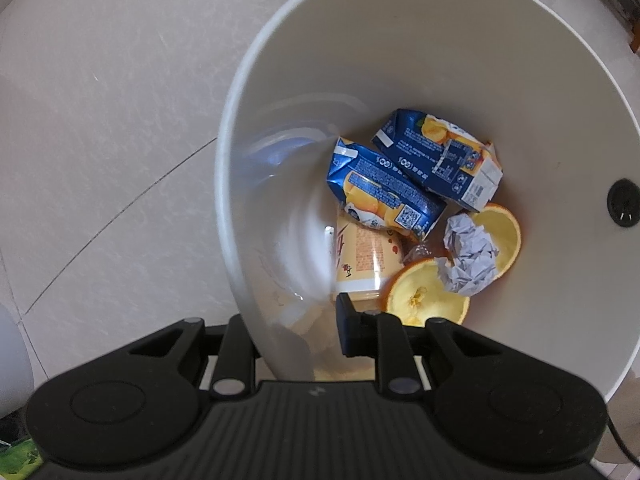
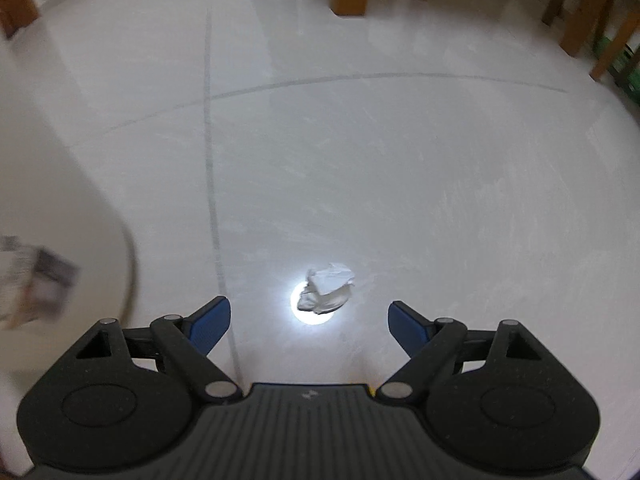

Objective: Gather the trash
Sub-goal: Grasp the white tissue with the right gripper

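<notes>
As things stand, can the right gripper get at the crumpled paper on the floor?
Probably yes: the right gripper has its jaws wide open, and the crumpled paper lies on bare floor just ahead, between them, with nothing in the way.
</notes>
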A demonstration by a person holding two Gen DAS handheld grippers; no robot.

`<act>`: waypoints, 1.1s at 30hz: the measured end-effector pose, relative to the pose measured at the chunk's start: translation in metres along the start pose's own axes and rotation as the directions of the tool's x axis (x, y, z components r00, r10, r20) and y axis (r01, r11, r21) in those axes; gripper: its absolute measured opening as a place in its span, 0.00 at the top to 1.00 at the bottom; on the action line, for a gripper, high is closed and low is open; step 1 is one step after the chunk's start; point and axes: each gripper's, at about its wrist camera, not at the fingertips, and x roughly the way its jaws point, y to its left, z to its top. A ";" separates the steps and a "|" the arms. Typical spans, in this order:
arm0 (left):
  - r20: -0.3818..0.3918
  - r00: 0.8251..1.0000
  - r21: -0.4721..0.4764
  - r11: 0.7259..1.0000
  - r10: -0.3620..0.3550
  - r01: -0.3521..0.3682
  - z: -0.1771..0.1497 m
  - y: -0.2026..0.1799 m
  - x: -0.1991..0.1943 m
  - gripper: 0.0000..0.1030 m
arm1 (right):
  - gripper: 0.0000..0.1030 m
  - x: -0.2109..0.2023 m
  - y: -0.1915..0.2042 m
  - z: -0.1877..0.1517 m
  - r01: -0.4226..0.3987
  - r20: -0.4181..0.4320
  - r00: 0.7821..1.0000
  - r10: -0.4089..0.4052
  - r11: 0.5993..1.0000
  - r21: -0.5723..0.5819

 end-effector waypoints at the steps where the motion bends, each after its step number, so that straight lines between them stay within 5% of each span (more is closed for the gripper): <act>1: -0.001 1.000 -0.007 1.000 -0.005 0.005 0.000 0.001 0.000 0.81 | 0.14 0.010 -0.001 0.000 0.009 -0.007 1.000 -0.009 1.000 0.001; 13: 0.001 1.000 -0.014 1.000 -0.008 0.008 0.000 0.004 -0.002 0.85 | 0.36 0.078 -0.005 0.010 0.066 -0.053 0.997 -0.064 0.997 0.046; 22: 0.010 1.000 -0.024 1.000 -0.014 0.014 -0.001 0.007 -0.008 0.88 | 0.63 0.090 -0.009 0.017 0.101 -0.078 0.992 -0.099 0.994 0.033; 33: 0.013 1.000 -0.022 1.000 -0.003 0.004 -0.001 0.006 -0.009 0.90 | 0.65 0.049 -0.004 0.029 0.092 -0.062 0.994 -0.093 0.996 -0.022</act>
